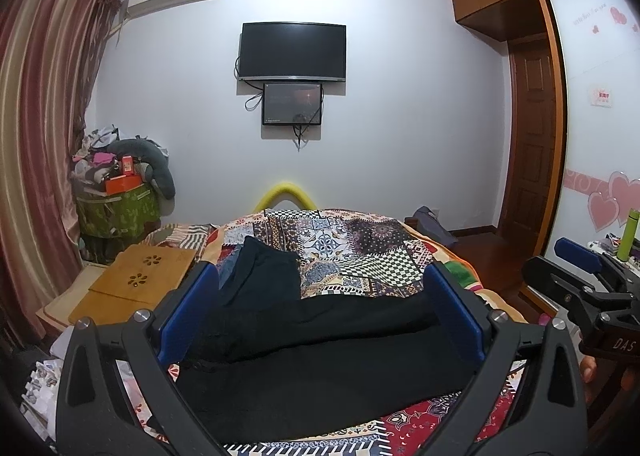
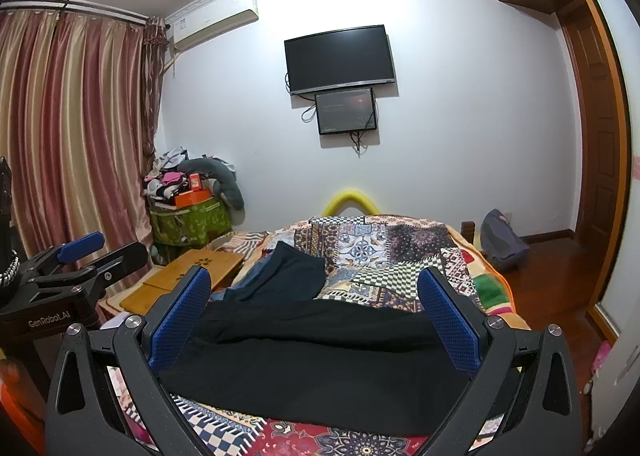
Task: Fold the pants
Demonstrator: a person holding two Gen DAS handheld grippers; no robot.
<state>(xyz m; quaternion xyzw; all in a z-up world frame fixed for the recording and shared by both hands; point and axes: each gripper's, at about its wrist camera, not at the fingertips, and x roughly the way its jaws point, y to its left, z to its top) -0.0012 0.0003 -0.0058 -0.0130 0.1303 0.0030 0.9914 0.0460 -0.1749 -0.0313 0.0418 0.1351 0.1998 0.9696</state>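
Black pants (image 1: pixel 320 356) lie flat across the near end of a bed with a patterned patchwork cover (image 1: pixel 352 244); they also show in the right wrist view (image 2: pixel 320 360). A second dark garment (image 1: pixel 264 268) lies behind them to the left, also visible in the right wrist view (image 2: pixel 288 272). My left gripper (image 1: pixel 320 280) is open and empty, held above the pants. My right gripper (image 2: pixel 314 284) is open and empty above the same pants. Each gripper shows from the side in the other's view: the right one (image 1: pixel 592 280), the left one (image 2: pixel 80 256).
A wooden lap table (image 1: pixel 136 280) sits left of the bed. A green bin piled with clutter (image 1: pixel 120 191) stands by the curtains. A grey bag (image 2: pixel 500 240) rests on the floor right of the bed. A television hangs on the far wall (image 1: pixel 292 51).
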